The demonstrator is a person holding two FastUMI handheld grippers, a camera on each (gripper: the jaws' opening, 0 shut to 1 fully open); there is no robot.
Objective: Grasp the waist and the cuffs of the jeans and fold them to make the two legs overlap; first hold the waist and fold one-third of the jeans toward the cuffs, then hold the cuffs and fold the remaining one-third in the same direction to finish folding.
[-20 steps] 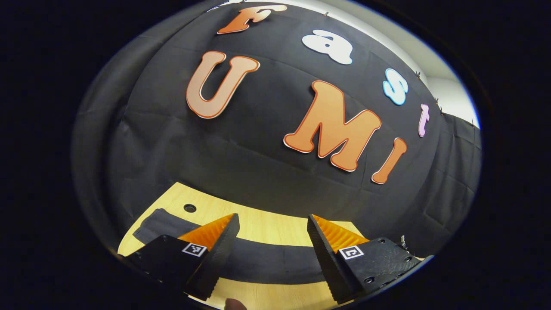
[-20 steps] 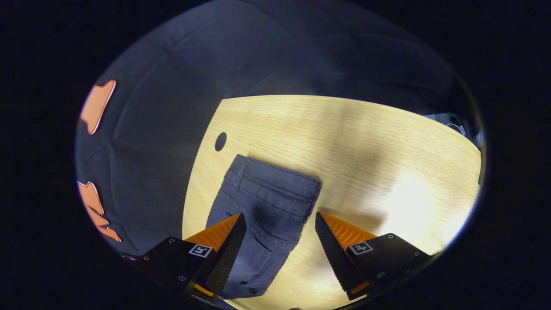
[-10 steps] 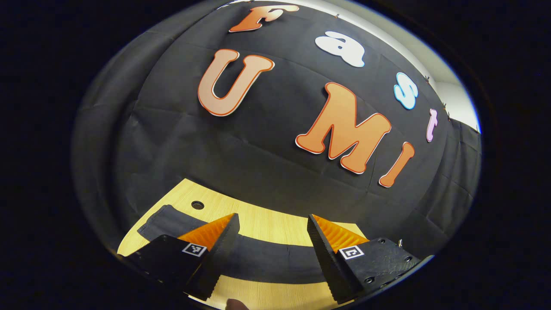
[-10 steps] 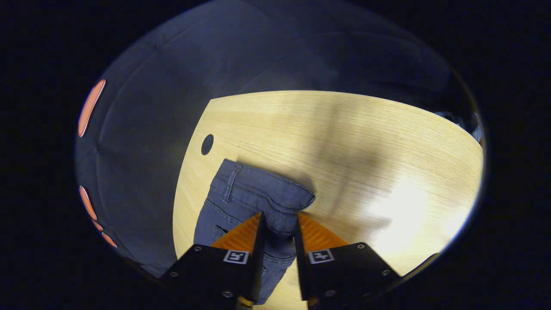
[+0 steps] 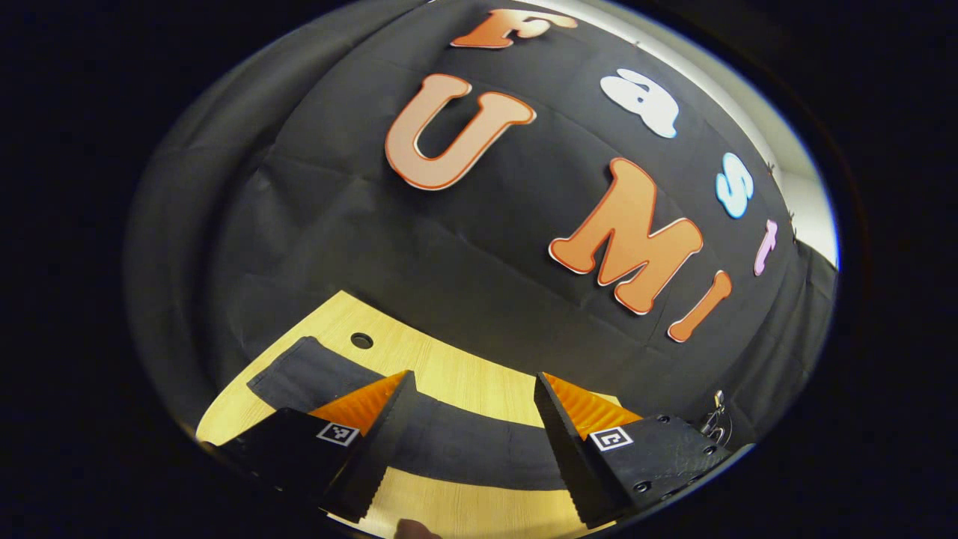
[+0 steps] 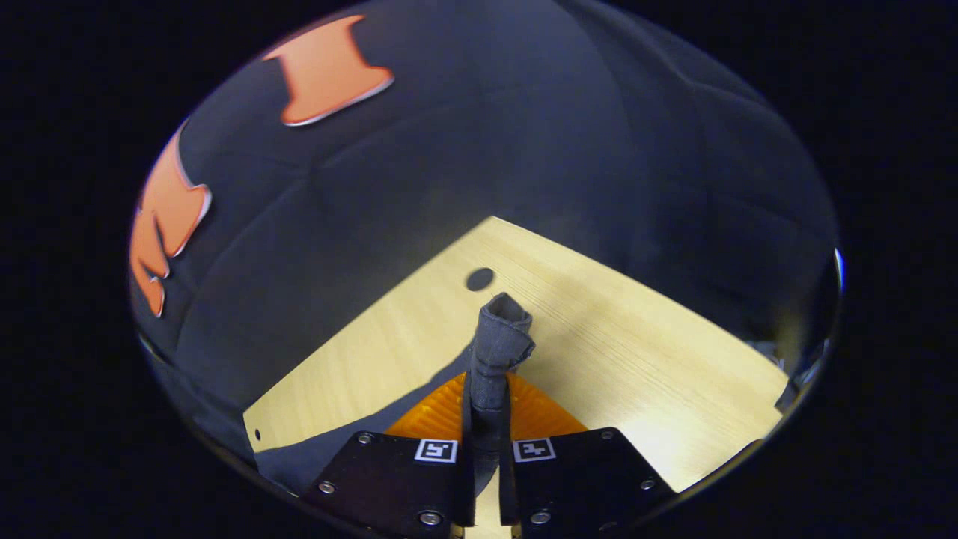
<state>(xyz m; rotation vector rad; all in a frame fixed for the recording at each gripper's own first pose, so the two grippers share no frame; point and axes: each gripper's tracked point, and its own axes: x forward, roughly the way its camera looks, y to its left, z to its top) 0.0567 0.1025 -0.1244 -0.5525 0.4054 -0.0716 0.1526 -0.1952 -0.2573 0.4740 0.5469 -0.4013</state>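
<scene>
Right tool (image 6: 486,419) has clamped onto the jeans' waist (image 6: 500,337) within the last second and lifted it off the tabletop (image 6: 636,352). Left tool (image 5: 471,442) still hovers released over the jeans' legs (image 5: 464,449). Leg-overlap fold is beginning.

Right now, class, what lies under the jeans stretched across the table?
Under the jeans lies the wooden table, bare on both sides of the cloth. The tabletop directly beneath the cloth is covered, so anything there cannot be seen.
</scene>
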